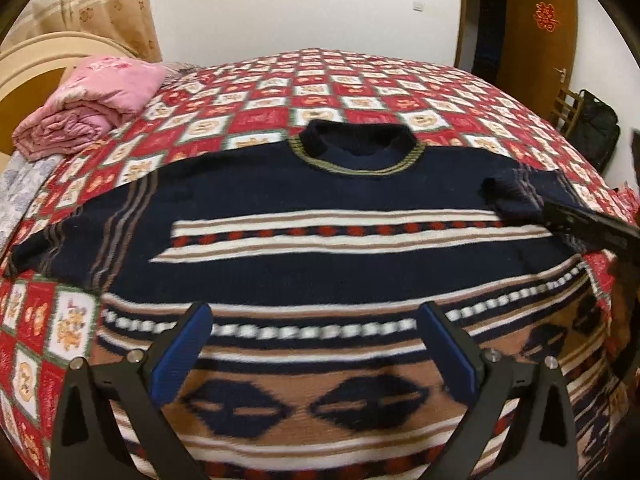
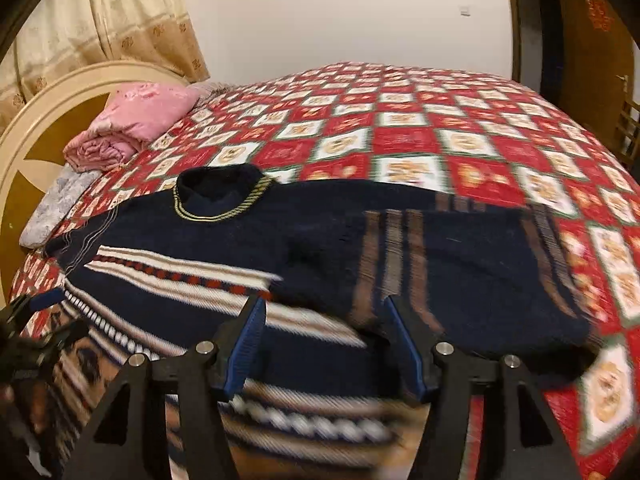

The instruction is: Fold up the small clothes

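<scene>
**Trainee:** Where does the garment lie, and what state are the claws in?

**Instructor:** The navy knitted sweater with white, tan and red pattern bands (image 1: 320, 248) lies flat, front up, on the bed with the red-and-white checked quilt (image 1: 360, 88), collar toward the far side. One sleeve (image 2: 460, 264) is already folded inward over the chest; the other sleeve (image 1: 60, 236) extends outward on the quilt. The left claw (image 1: 316, 344) hovers above the hem band, fingers spread, nothing between them. The right claw (image 2: 324, 340) is also spread; its fingers stand apart above the edge of the folded sleeve and pinch no cloth.

**Trainee:** What is the step in hand?

**Instructor:** Judged from the layout, the second sleeve fold. The first sleeve appears released and at rest.

**Trainee:** How is it done well?

**Instructor:** Take the extended sleeve near its cuff. Pinch both knit layers, not the quilt beneath. Lift only enough to clear the body, then carry it across and lay it parallel to the pattern bands. Knit is heavy and stretches; drag it and the body panel may shift. Keep the pink folded blanket (image 1: 96, 100) out of the path
</scene>
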